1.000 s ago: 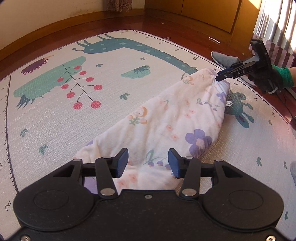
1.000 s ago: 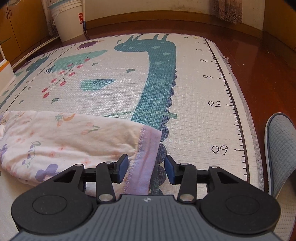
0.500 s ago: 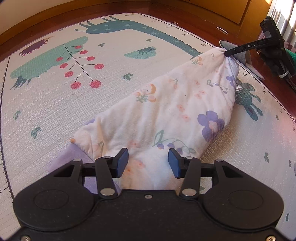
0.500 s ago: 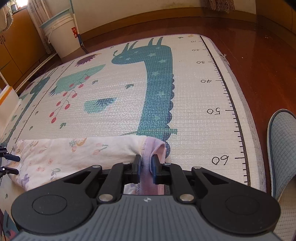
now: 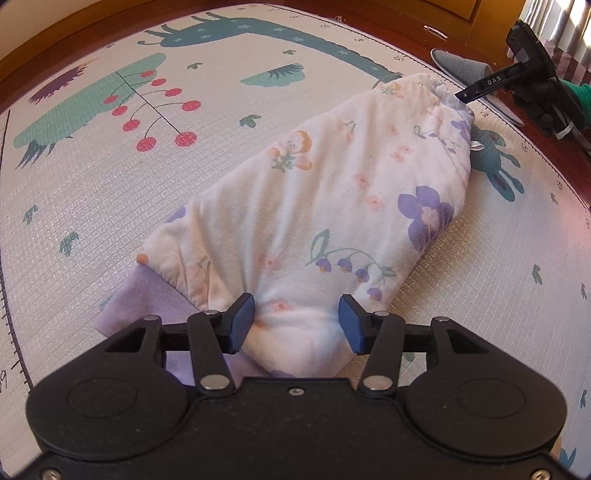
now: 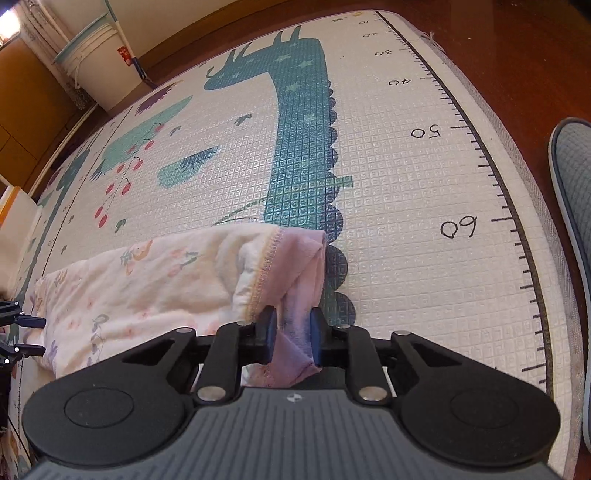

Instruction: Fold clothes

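A: Far left first. What's on the play mat [image 5: 92,206]?

B: A printed green bush with red cherries [image 5: 155,110], and a teal giraffe [image 5: 236,31] stretching along the top edge. Bare mat otherwise on that side.

A: Moving in towards the middle?

B: There's the floral garment [image 5: 332,206], cream with purple flowers and little orange prints, lying on the mat in a long bundle. A lilac cuff [image 5: 147,302] pokes out flat at its near-left corner.

A: And the left gripper [image 5: 295,323]?

B: Jaws spread wide, blue pads either side of the garment's near end, the cloth lying between them with daylight on both sides. Nothing pinched.

A: Further right?

B: The far end of the bundle is gathered into a pucker, and the right gripper [image 5: 466,95] has its tip right at that bunched edge. A gloved hand [image 5: 546,99] with a green sleeve holds it, over by a grey slipper [image 5: 465,68] on the wooden floor.

A: What does the right wrist camera say?

B: It settles it: the right gripper [image 6: 291,334] is clamped narrow on the pink-lilac hem [image 6: 299,280], fabric squeezed between the pads and drawn up off the mat. The garment [image 6: 147,284] trails away left; the ruler marks 50 and 60 run down the mat's right edge, with the slipper [image 6: 572,206] beyond
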### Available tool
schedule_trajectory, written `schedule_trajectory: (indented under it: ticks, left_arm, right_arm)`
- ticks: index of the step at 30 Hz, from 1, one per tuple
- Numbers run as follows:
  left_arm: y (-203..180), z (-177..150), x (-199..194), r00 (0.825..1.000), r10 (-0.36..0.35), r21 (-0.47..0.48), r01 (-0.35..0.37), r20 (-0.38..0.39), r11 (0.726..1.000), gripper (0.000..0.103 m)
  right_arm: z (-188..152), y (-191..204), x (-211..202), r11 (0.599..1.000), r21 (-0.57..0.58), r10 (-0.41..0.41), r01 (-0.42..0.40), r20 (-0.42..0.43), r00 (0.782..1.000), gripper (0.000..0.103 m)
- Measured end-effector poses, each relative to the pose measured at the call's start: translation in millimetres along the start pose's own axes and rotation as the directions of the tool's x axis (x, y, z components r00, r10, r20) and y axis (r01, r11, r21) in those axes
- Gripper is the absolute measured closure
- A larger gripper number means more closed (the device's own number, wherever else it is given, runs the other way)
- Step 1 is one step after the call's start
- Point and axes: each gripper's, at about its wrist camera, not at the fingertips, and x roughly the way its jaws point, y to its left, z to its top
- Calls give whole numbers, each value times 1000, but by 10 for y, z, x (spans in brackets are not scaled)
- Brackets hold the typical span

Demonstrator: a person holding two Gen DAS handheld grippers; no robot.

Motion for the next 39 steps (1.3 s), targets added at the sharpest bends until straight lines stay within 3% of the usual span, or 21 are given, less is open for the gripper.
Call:
schedule_trajectory:
  ticks: [4,8,11,14,16,18,20,22,27,30,32,34,36,37,38,39]
  left_arm:
    - [231,-147,-145,998,-7,29,8,-64,1000,52]
    - [317,-277,-297,997,23,11,-22,-70,1000,52]
    - [287,-332,-459,1000,18,-34,-19,-23,999,52]
    - [242,-386,-516,1000,7,-75,-6,14,997,52]
    - [203,-418,-435,1000,16,-90,-16,0,996,52]
    - [186,-442,-362,1000,29,-99,-30,-7,995,52]
    - [190,-435,-344,1000,28,-113,-28,-6,993,50]
    - [209,-428,-347,1000,19,-123,-19,-2,992,50]
    - [230,-446,-313,1000,7,-129,-6,3,992,48]
    - [222,-451,-310,1000,6,-130,-5,5,992,48]
    - [226,-451,-304,1000,4,-135,-3,6,991,47]
    - [226,-449,-298,1000,3,-142,-2,7,990,46]
    - [211,-442,-289,1000,6,-141,-5,5,990,45]
    - [203,-439,-285,1000,7,-141,-6,5,990,45]
    - [199,-441,-282,1000,7,-140,-7,5,990,44]
    - [195,-443,-279,1000,8,-140,-7,5,990,44]
  right_arm:
    - [-439,101,-60,991,97,107,-92,-167,980,85]
    - [-608,289,-386,998,-25,57,-59,-78,995,79]
    - [-605,395,-486,994,-60,90,-91,-23,996,53]
    - [-554,543,-414,988,-138,76,-76,-4,997,49]
    - [-529,605,-314,985,-161,60,-60,-7,998,52]
    - [-506,666,-213,982,-183,44,-45,-10,999,88]
    - [-476,668,-289,986,-159,55,-53,8,998,92]
    - [-447,681,-408,985,-168,46,-41,28,999,92]
    - [-406,477,-567,988,-127,-73,82,78,994,97]
    - [-419,324,-570,999,-47,-13,16,50,999,94]
    - [-486,416,-477,996,-88,3,-1,18,1000,93]
    - [-535,477,-397,996,-87,36,-35,2,999,86]
    - [-552,481,-333,997,-42,65,-64,21,998,63]
    - [-553,476,-303,997,-34,75,-75,21,997,63]
    - [-553,490,-254,995,-42,87,-86,5,996,70]
    - [-557,510,-218,994,-59,90,-91,-14,996,94]
